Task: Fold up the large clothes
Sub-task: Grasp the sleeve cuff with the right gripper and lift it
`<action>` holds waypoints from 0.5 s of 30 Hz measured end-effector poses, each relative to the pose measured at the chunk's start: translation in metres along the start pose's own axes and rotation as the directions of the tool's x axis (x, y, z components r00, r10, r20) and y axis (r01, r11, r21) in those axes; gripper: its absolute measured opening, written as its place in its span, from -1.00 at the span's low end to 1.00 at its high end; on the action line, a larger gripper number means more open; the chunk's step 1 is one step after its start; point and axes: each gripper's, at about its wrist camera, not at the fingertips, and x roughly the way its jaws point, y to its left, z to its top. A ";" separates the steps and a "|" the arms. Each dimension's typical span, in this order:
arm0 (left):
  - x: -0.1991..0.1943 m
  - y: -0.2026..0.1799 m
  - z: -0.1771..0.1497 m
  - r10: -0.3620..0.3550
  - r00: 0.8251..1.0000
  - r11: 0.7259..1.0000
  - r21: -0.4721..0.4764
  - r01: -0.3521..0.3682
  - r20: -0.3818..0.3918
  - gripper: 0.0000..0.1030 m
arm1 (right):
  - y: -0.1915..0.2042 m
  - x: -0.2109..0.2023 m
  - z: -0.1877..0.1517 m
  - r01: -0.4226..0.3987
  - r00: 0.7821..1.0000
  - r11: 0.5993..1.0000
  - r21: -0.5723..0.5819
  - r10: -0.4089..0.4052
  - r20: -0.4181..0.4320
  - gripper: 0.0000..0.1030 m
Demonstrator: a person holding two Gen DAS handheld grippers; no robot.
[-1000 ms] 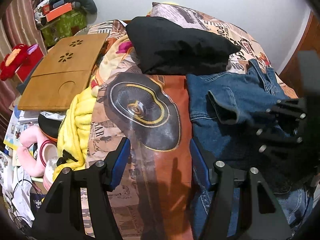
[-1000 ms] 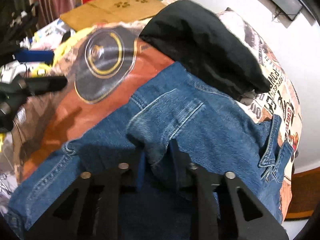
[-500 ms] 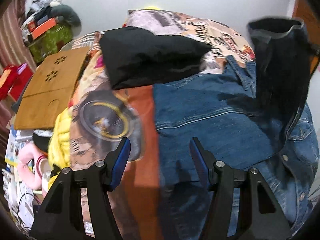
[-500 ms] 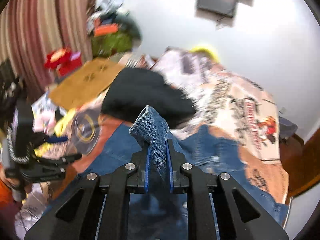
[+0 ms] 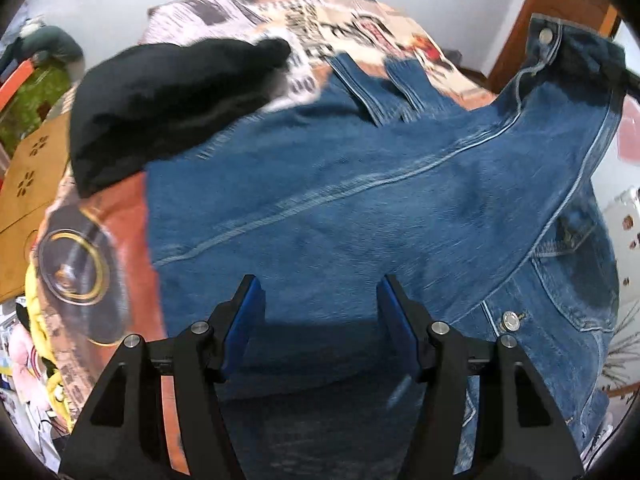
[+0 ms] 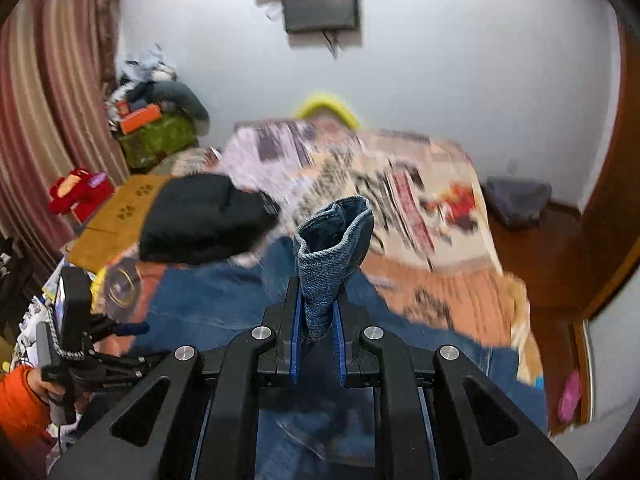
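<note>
**Blue Jacket Lifted by One Sleeve**

Far left in the left wrist view: a flat brown wooden board with flower-shaped holes (image 5: 28, 176). Beside it, a soft black pillow (image 5: 168, 100) lying on the bed's printed orange and cream bedspread (image 5: 132, 240), with one corner resting on the big blue denim jacket (image 5: 360, 208). Jacket spread wide over the middle of the bed, collar end toward the far side. Below, the left gripper (image 5: 320, 320) with blue pads standing apart, nothing pinched between them, just above the denim. On the right, the jacket's sleeve pulled up off the bed, a silver button near its cuff.

In the right wrist view, far left: a hand in an orange sleeve (image 6: 20, 400) holding the left gripper (image 6: 120, 340) low over the bed. Then the same black pillow (image 6: 204, 220) on the bedspread (image 6: 420, 208). In the middle, the right gripper (image 6: 318, 332) squeezed tight on the jacket's rolled-up cuff, which sticks up from between the blue pads. Rest of the jacket (image 6: 208, 300) hanging down to the bed below. On the right, brown wooden floor (image 6: 552, 264) beside the bed.
</note>
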 end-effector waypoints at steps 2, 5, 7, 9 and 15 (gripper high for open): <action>0.006 -0.008 -0.002 0.014 1.000 1.000 0.024 -0.013 -0.013 0.17 | -0.015 0.012 -0.018 0.013 0.999 0.999 0.034 -0.011 -0.049 -0.77; 0.008 -0.017 -0.005 0.046 0.999 0.997 0.060 -0.046 -0.002 0.18 | -0.040 0.024 -0.041 0.023 0.992 0.996 0.082 -0.013 -0.123 -0.77; 0.007 -0.017 -0.006 0.051 0.999 0.997 0.066 -0.051 0.001 0.19 | -0.058 0.035 -0.059 0.024 0.983 0.991 0.133 0.001 -0.185 -0.77; 0.008 -0.014 -0.006 0.047 0.999 0.997 0.058 -0.047 -0.002 0.21 | -0.072 0.038 -0.073 0.017 0.974 0.983 0.181 0.024 -0.223 -0.77; 0.010 -0.012 -0.006 0.048 0.999 0.999 0.026 -0.048 -0.001 0.26 | -0.083 0.027 -0.085 0.023 0.981 0.972 0.234 0.024 -0.195 -0.63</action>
